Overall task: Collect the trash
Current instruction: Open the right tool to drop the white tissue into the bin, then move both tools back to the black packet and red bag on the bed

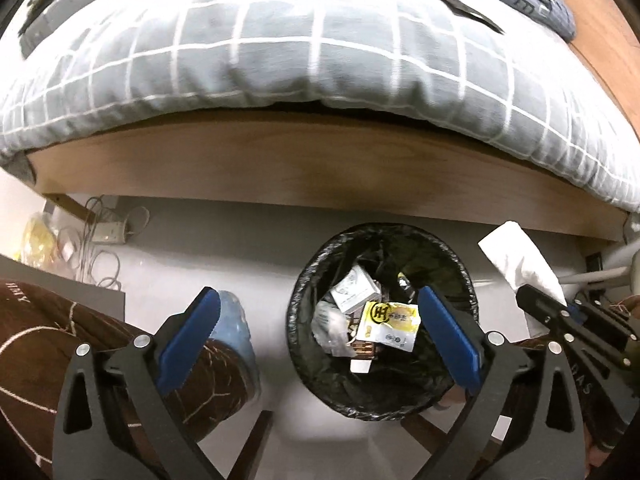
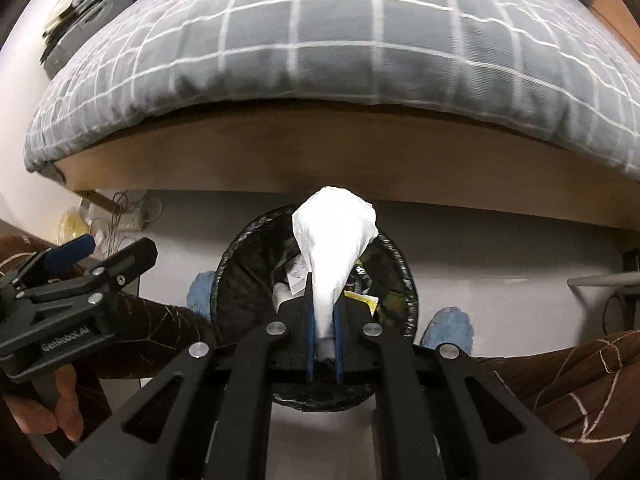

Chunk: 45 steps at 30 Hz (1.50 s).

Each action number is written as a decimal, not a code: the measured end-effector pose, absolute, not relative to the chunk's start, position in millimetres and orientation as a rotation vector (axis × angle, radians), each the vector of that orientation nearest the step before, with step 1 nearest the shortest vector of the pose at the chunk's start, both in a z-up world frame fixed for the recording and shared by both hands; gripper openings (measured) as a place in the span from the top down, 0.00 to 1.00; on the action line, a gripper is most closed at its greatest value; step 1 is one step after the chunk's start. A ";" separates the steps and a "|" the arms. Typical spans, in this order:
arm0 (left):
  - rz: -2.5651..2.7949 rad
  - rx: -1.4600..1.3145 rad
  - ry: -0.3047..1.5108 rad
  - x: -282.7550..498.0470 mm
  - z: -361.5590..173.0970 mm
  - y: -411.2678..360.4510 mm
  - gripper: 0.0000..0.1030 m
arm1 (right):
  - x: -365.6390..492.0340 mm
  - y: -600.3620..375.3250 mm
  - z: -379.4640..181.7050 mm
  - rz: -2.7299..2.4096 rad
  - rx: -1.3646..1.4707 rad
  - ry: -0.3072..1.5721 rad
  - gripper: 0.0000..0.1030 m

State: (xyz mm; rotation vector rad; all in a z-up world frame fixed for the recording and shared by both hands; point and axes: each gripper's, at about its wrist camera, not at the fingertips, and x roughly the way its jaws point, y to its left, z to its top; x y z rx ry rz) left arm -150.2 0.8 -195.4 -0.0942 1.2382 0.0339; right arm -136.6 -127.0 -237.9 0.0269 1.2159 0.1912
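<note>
The right gripper [image 2: 323, 332] is clamping a crumpled white tissue [image 2: 334, 248] between its blue pads, the jaws pressed tight on the narrow lower end of the wad while the rest is fanning out above them into a wide, creased, rounded puff. The tissue is looking soft and papery, plain white with faint folds and no print, and in the right wrist view it is hanging over the mouth of the round trash bin [image 2: 240, 264], covering part of the far rim. From the left wrist view the same tissue [image 1: 520, 260] is sticking out of the right gripper [image 1: 532, 298] just beside the bin's right side. The left gripper [image 1: 320, 344] is standing wide open with nothing between its blue pads [image 1: 188, 340], one finger on each side of the bin's left half. The bin [image 1: 298, 308] is lined with a shiny black bag and is sitting on the pale floor in front of a wooden bed frame [image 1: 320, 164] topped by a grey checked duvet [image 1: 280, 48]. Inside it are lying a small white box [image 1: 354, 288], a yellow-and-white wrapper [image 1: 390, 326] with a round black mark, and some clear plastic scraps. The person's legs in brown patterned trousers [image 1: 40, 332] are flanking the bin, and a blue slipper [image 2: 448, 326] is showing near its right edge.
</note>
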 end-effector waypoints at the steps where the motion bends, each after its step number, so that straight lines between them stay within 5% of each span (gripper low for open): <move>1: 0.039 -0.099 1.243 -150.6 -196.0 4.9 0.06 | -136.2 -122.8 -239.1 0.196 0.025 1.220 0.94; 11: 0.084 -0.146 1.260 -155.7 -201.6 39.0 0.06 | -128.5 -87.6 -262.7 0.252 -0.034 1.267 0.86; 16: 0.117 -0.141 1.251 -153.5 -206.9 45.2 0.06 | -126.8 -82.1 -271.0 0.268 -0.059 1.274 0.68; 24: 0.099 -0.132 1.247 -150.0 -207.3 38.5 0.06 | -132.0 -85.6 -257.1 0.255 -0.066 1.215 0.20; 29: 0.078 -0.122 1.220 -152.3 -192.3 33.0 0.06 | -137.2 -95.0 -234.2 0.204 -0.081 1.140 0.09; 45: 0.016 -0.107 1.100 -109.6 -118.6 1.6 0.06 | -98.5 -160.0 -132.4 0.054 -0.024 0.929 0.07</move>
